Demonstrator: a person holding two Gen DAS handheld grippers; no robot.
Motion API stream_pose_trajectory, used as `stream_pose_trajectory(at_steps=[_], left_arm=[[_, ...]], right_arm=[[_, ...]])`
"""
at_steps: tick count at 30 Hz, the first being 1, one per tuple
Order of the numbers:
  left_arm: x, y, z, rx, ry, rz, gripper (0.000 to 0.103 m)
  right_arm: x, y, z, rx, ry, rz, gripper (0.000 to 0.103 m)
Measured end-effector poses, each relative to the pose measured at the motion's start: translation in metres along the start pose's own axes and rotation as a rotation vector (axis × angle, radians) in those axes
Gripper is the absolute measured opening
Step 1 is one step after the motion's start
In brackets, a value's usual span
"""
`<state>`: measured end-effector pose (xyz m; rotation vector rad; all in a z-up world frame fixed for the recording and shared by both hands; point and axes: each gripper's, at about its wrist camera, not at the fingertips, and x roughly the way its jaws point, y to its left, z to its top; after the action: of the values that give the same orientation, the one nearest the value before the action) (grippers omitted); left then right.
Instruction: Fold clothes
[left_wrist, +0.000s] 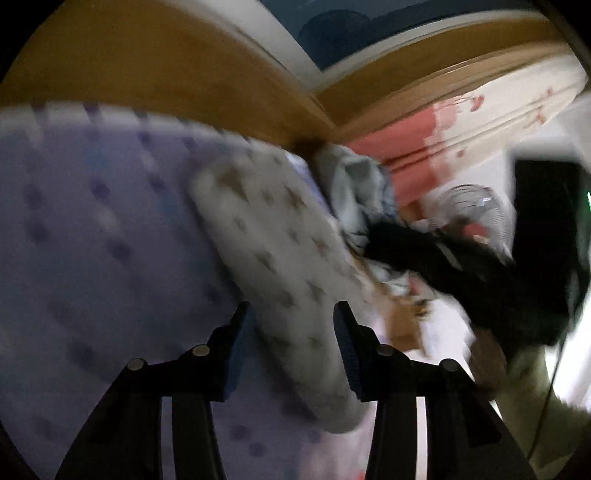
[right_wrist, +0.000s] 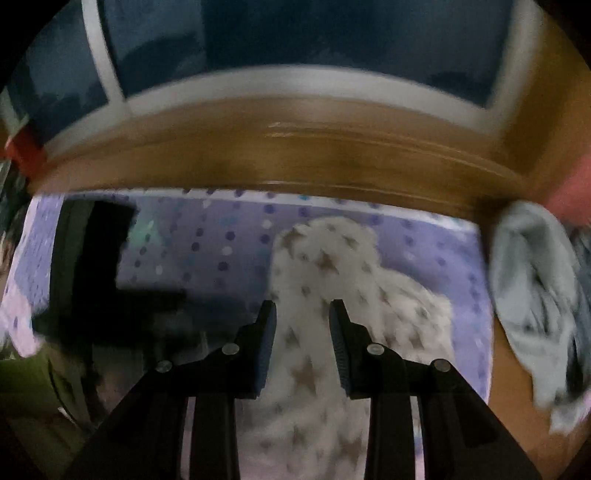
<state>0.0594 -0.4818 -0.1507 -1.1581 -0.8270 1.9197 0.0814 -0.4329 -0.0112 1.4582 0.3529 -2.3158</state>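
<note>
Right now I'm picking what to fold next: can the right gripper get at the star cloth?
Probably yes. The right gripper points down over the star cloth on the dotted sheet, jaws apart, nothing between them and the cloth. The frame is blurred, so the gap is uncertain.

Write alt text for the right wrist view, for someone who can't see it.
A black two-finger tool, jaws apart, points down over a white star-print garment lying on a purple dotted bedsheet. A crumpled pale blue cloth sits at the right; everything is motion-blurred.

One star-print garment (right_wrist: 325, 266) — one grey garment (right_wrist: 532, 288).
</note>
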Motion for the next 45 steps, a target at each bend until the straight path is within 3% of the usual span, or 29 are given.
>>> stream_pose_trajectory(at_steps=[1, 6, 10, 13, 17, 18, 21, 23, 25, 29, 38, 41, 45], left_arm=[[0.005, 0.001, -0.005, -0.011, 0.001, -0.034, 0.044], [0.015, 0.003, -0.011, 0.014, -0.017, -0.066, 0.045], [0.017, 0.004, -0.013, 0.036, -0.034, -0.063, 0.045], [0.019, -0.006, -0.015, 0.097, -0.037, -0.028, 0.045], [0.020, -0.010, -0.014, 0.112, -0.033, -0.020, 0.045], [0.019, -0.010, -0.014, 0.110, -0.035, -0.025, 0.045], [0.018, -0.013, -0.013, 0.127, -0.037, -0.018, 0.045], [0.019, -0.019, -0.014, 0.162, -0.036, 0.012, 0.045], [0.020, -0.022, -0.015, 0.188, -0.034, 0.037, 0.045], [0.020, -0.024, -0.015, 0.205, -0.031, 0.060, 0.045], [0.021, -0.026, -0.013, 0.252, -0.021, 0.100, 0.045], [0.021, -0.027, -0.013, 0.259, -0.011, 0.110, 0.045], [0.021, -0.030, -0.012, 0.275, -0.007, 0.122, 0.045]], right_arm=[[0.011, 0.001, 0.009, -0.031, 0.033, -0.002, 0.029], [0.068, 0.023, 0.034, -0.217, 0.167, -0.059, 0.029], [0.097, 0.037, 0.042, -0.365, 0.173, -0.148, 0.027], [0.106, 0.030, 0.050, -0.351, 0.151, -0.196, 0.027], [0.104, 0.009, 0.057, -0.272, 0.076, -0.328, 0.025], [0.102, 0.001, 0.059, -0.235, 0.070, -0.325, 0.025], [0.086, -0.009, 0.058, -0.179, 0.107, -0.131, 0.025], [0.079, 0.004, 0.052, -0.254, 0.159, -0.020, 0.032], [0.078, 0.022, 0.043, -0.373, 0.174, -0.027, 0.041], [0.100, 0.039, 0.032, -0.508, 0.235, -0.140, 0.041], [0.105, 0.018, 0.044, -0.360, 0.176, -0.246, 0.040], [0.098, 0.001, 0.052, -0.298, 0.092, -0.405, 0.035], [0.073, -0.021, 0.055, -0.183, 0.058, -0.327, 0.035]])
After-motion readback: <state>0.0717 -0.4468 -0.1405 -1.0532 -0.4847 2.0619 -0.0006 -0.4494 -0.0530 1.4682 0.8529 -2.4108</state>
